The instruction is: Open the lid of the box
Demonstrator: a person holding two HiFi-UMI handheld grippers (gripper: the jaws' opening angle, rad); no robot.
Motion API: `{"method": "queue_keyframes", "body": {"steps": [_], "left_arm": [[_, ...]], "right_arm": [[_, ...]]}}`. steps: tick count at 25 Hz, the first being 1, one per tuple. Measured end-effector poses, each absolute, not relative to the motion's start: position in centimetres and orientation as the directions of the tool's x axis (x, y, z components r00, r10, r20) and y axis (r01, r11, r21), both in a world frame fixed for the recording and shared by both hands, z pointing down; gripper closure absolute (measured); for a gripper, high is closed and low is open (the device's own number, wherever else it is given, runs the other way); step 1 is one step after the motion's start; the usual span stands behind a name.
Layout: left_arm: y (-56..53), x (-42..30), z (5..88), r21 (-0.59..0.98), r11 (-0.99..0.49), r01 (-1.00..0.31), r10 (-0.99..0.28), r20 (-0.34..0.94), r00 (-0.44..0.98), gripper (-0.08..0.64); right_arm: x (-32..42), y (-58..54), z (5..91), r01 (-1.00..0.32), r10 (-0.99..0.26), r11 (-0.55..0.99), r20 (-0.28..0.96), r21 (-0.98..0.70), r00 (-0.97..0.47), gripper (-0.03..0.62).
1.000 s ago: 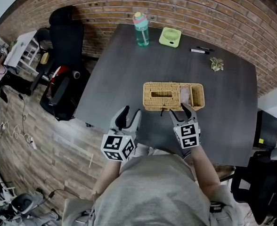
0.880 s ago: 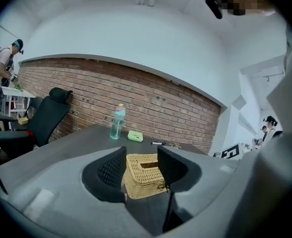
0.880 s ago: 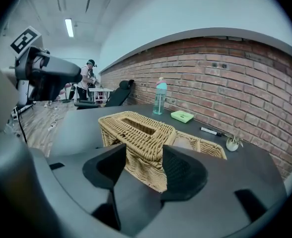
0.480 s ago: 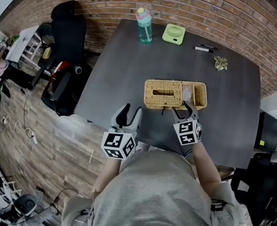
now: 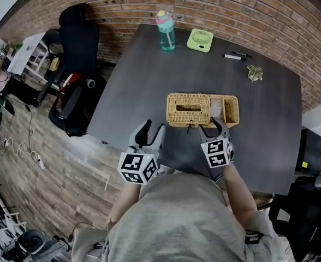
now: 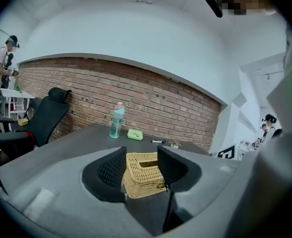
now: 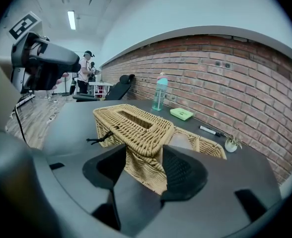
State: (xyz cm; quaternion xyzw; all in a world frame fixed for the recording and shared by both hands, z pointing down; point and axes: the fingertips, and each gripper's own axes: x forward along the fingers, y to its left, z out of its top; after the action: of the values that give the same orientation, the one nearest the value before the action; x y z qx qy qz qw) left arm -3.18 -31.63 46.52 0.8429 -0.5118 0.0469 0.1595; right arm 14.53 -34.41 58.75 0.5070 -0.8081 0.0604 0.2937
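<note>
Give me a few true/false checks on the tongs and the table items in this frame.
1. The left tongs are open and hold nothing. True.
2. The water bottle lies on its side. False: it stands upright.
3. The right tongs are shut on the wicker box. False: their jaws stand apart at the box's near edge.
4. A green fan lies beside the water bottle. True.
</note>
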Motion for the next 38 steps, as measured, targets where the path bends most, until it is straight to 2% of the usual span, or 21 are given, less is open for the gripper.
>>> {"method": "queue_keyframes", "body": {"steps": [20, 38], "left_arm": [[-29.7, -4.7, 46.8, 0.25, -0.386, -0.888, -0.866, 0.233, 0.442, 0.374], [-30.6, -5.4, 47.3, 0.266, -0.387, -0.883, -0.861, 0.237, 0.45, 0.374]], "right_arm": [[14.7, -35.4, 53.6, -0.83, -0.82, 0.495, 0.456, 0.258, -0.347, 0.371], [14.1, -38.3, 49.2, -0.815, -0.839, 0.499, 0.397, 0.293, -0.371, 0.426]]}}
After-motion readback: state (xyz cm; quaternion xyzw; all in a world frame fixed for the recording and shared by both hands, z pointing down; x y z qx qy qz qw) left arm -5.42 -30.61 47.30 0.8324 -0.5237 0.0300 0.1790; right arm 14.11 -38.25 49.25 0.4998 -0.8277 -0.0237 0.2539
